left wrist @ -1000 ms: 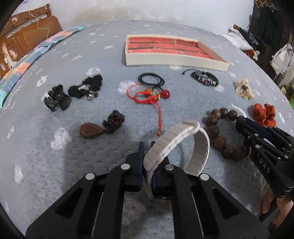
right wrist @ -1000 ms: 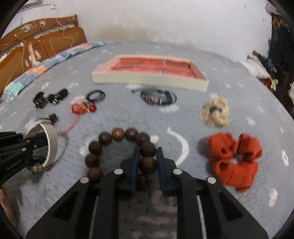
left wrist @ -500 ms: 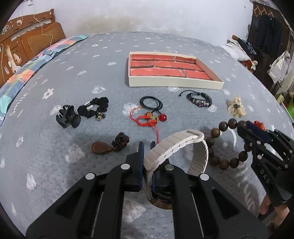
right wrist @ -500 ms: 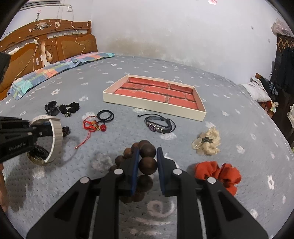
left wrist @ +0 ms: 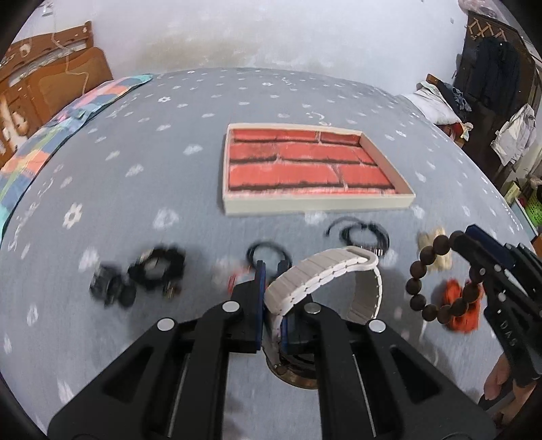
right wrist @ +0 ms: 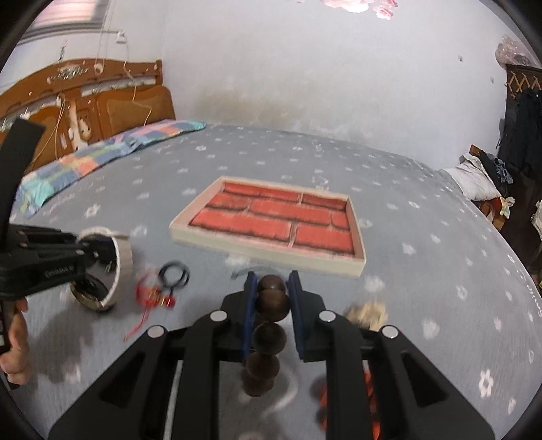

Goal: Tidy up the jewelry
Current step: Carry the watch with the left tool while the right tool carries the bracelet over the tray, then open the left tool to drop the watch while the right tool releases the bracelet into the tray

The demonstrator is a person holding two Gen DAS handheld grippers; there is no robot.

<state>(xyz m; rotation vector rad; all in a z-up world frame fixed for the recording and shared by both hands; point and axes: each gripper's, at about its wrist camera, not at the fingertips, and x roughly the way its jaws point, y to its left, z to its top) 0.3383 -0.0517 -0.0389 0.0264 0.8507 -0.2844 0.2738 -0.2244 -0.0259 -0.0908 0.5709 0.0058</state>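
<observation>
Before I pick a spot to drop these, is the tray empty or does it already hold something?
Empty: the tray shows only its bare brick-pattern floor in both views, with nothing lying inside.

This is a bedroom in a home. The surface stretching out ahead of the fingers is a bed with a grey bedspread (right wrist: 423,216) printed with small white flowers. Far ahead and to the left of the fingers stands a carved wooden headboard (right wrist: 101,98), and a patchwork pillow (right wrist: 101,159) in many colours lies along the bed's edge below it. Beyond the bed is a plain pale wall (right wrist: 321,74) with a stained patch low down and a flower sticker at the top. Far to the right of the fingers, clothes (left wrist: 498,67) hang on a dark wooden rack (left wrist: 481,27), and more laundry (right wrist: 481,172) is heaped beside the bed.
</observation>
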